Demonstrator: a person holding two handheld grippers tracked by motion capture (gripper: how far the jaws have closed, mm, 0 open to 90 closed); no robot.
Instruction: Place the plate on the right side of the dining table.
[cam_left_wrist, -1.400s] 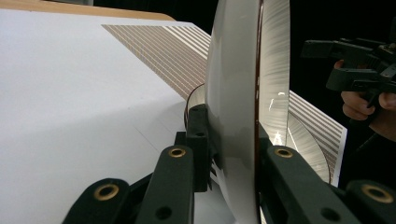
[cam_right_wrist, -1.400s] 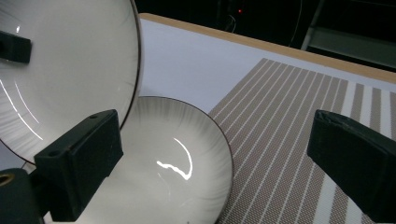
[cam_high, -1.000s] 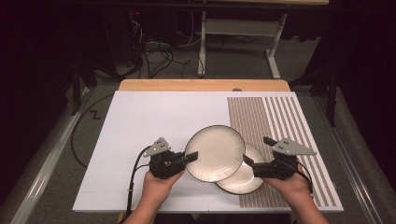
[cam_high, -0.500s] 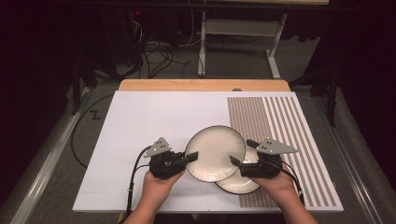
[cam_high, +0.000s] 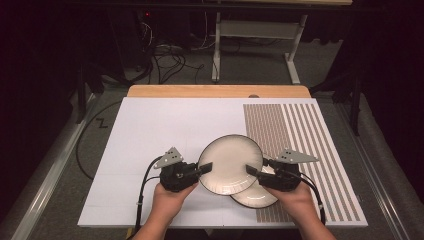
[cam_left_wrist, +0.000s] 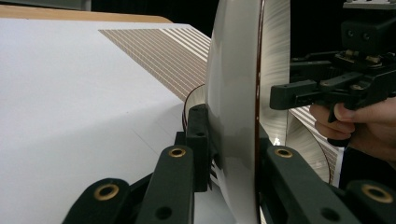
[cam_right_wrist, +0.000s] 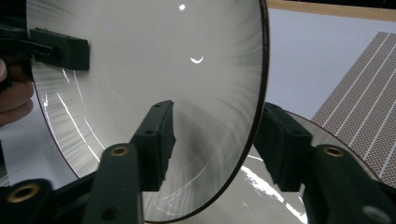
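A cream plate with a dark rim (cam_high: 227, 162) hangs tilted just above the mat, with my left gripper (cam_high: 205, 169) shut on its left rim. In the left gripper view the plate (cam_left_wrist: 233, 93) stands edge-on between the jaws (cam_left_wrist: 231, 154). My right gripper (cam_high: 251, 171) straddles the plate's right rim and its jaws have just been closing. The right gripper view shows the plate (cam_right_wrist: 163, 56) between the jaws (cam_right_wrist: 219, 144), with a gap still showing at the rim. A second plate (cam_high: 255, 197) lies flat on the mat underneath.
A white mat (cam_high: 150, 130) covers the table, with a brown striped panel (cam_high: 295, 130) on its right side. A wooden table edge (cam_high: 215, 91) runs along the back. Beyond it are cables and a desk frame on the dark floor.
My right gripper has moved left onto the upper plate's right rim and its jaws have narrowed around it. The left gripper and the plate stay where they were.
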